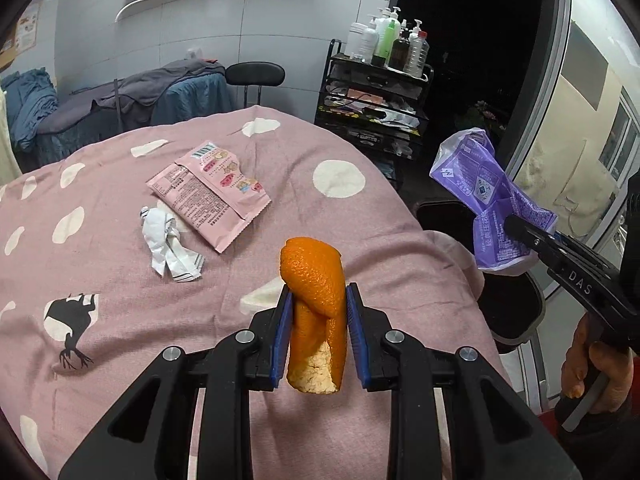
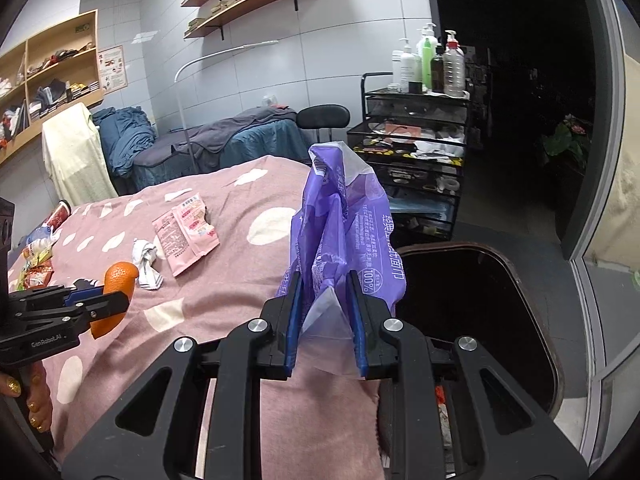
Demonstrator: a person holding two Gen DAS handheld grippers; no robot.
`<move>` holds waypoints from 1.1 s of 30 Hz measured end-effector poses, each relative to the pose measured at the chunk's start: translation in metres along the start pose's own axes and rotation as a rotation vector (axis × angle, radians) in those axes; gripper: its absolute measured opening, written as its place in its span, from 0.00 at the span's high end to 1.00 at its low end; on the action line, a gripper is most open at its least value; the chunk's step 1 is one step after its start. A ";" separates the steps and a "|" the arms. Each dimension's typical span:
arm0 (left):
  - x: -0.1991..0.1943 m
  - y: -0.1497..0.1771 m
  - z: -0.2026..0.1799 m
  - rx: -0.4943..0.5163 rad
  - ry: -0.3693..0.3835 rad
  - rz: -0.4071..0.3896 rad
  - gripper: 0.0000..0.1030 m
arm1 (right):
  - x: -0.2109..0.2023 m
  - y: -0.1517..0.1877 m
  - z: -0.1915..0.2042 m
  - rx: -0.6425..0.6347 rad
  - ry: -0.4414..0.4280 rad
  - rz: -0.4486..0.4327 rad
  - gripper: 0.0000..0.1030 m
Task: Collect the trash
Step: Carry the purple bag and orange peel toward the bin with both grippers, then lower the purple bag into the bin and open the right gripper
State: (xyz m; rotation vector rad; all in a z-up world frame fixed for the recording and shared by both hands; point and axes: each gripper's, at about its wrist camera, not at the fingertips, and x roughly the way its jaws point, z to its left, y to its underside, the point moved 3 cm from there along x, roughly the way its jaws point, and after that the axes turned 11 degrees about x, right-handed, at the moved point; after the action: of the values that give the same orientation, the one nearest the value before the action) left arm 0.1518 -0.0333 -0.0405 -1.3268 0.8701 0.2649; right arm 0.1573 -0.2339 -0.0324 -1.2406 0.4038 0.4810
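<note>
The purple plastic wrapper [image 2: 344,236] is clamped upright in the right tool [image 2: 325,320]; the dark open trash bin [image 2: 548,320] lies just right of and below it, so this hand is nearer. An orange peel [image 1: 316,312], long axis upright, is pinched in the left tool [image 1: 316,332], over the pink bedspread [image 1: 100,280]. A pink snack packet [image 1: 208,196] and crumpled white wrapper [image 1: 168,248] are left farther left; nothing bars the bin.

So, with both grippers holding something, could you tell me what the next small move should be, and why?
Probably carry the right gripper a little further right, over the dark bin, and release there. It is shut on the purple wrapper, which hangs by the bin's edge; the left gripper with its orange peel could follow.
</note>
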 end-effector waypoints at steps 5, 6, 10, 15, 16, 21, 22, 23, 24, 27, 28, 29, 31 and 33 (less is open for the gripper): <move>0.002 -0.002 -0.021 0.024 0.030 -0.004 0.74 | -0.006 0.005 -0.023 0.036 0.039 0.000 0.78; 0.003 -0.002 -0.025 0.029 0.037 -0.004 0.74 | -0.005 0.005 -0.027 0.040 0.046 -0.001 0.78; 0.007 -0.005 -0.043 0.048 0.075 0.003 0.74 | -0.001 0.010 -0.050 0.075 0.094 0.013 0.78; 0.011 -0.006 -0.061 0.078 0.092 0.010 0.74 | 0.004 0.015 -0.079 0.120 0.147 0.036 0.78; 0.012 -0.006 -0.064 0.082 0.095 0.013 0.74 | 0.006 0.015 -0.084 0.127 0.159 0.042 0.78; 0.015 -0.008 -0.076 0.103 0.110 0.020 0.74 | 0.026 0.022 -0.116 0.173 0.218 0.093 0.78; 0.015 -0.008 -0.078 0.108 0.112 0.020 0.74 | 0.029 0.023 -0.121 0.181 0.226 0.106 0.78; 0.015 -0.008 -0.079 0.110 0.112 0.021 0.74 | 0.036 0.027 -0.128 0.197 0.232 0.128 0.78; 0.016 -0.008 -0.081 0.113 0.113 0.021 0.74 | 0.039 0.028 -0.132 0.207 0.236 0.140 0.78; 0.016 -0.008 -0.084 0.120 0.116 0.024 0.74 | 0.051 0.034 -0.146 0.237 0.269 0.177 0.77; 0.017 -0.009 -0.085 0.120 0.117 0.025 0.74 | 0.055 0.036 -0.150 0.247 0.278 0.188 0.76; 0.017 -0.009 -0.086 0.122 0.118 0.026 0.74 | 0.058 0.039 -0.155 0.267 0.282 0.201 0.74; 0.018 -0.009 -0.087 0.124 0.120 0.029 0.74 | 0.062 0.044 -0.161 0.295 0.282 0.220 0.59; 0.019 -0.009 -0.087 0.125 0.121 0.031 0.74 | 0.063 0.051 -0.164 0.318 0.286 0.226 0.43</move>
State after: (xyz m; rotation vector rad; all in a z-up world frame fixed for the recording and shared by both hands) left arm 0.1350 -0.1207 -0.0461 -1.2234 0.9938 0.1531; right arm 0.1765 -0.3705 -0.1523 -0.9595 0.8376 0.4118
